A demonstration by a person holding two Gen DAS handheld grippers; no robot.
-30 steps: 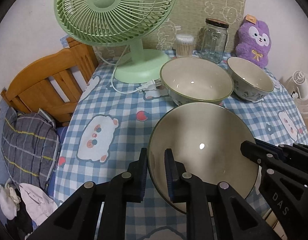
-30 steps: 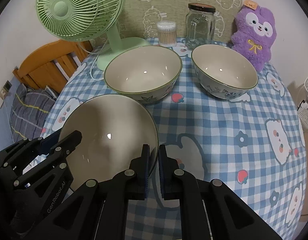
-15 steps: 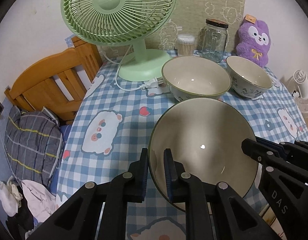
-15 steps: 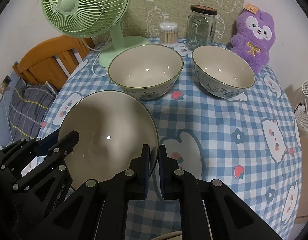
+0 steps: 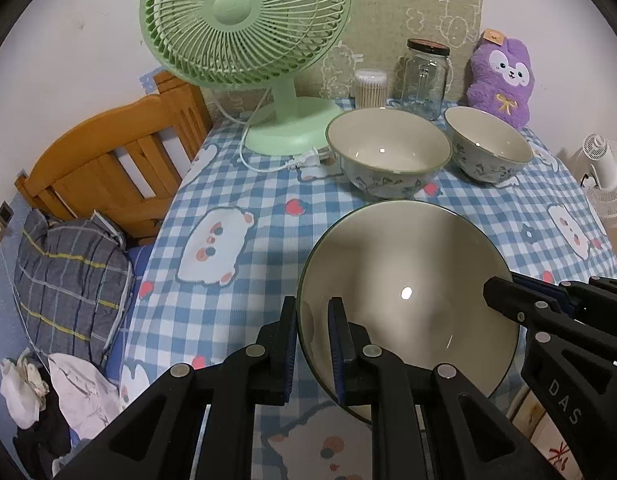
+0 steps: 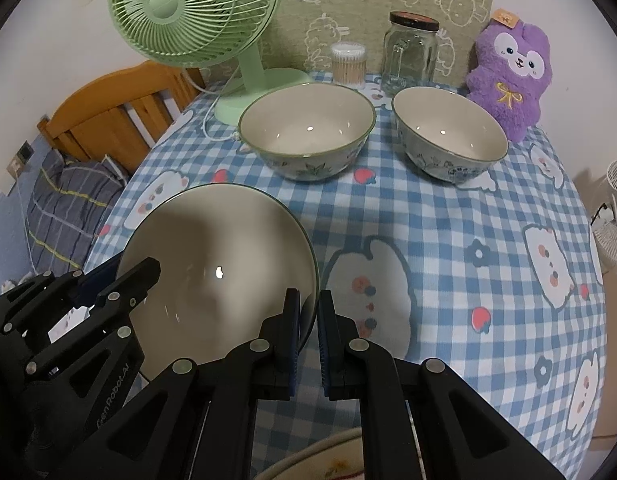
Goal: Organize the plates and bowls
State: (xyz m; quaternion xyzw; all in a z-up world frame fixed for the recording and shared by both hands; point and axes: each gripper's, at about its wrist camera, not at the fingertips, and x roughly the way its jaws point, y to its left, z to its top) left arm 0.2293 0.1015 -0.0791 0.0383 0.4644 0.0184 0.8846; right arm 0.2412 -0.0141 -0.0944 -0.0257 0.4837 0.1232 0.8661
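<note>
The left gripper [image 5: 312, 312] pinches the near-left rim of the large bowl [image 5: 408, 292], one pad inside and one outside; the right gripper [image 6: 307, 307] clamps the opposite rim of the same bowl [image 6: 216, 268], which hangs tilted over the table's near edge. The table [image 6: 448, 240] wears a blue-and-white checked cloth printed with bears and strawberries. At 12 o'clock from the held bowl sits a glossy medium bowl [image 6: 307, 130] with a green rim and floral outside; a small bowl [image 6: 450, 132] stands just beside it at 1 o'clock. Behind them stand a green plastic fan [image 5: 244, 24], a cotton-swab tub [image 6: 348, 63], a glass jar [image 6: 411, 52] and a fuzzy purple plush [image 6: 510, 76]. A wooden headboard [image 5: 112, 168] lies at 9 o'clock
</note>
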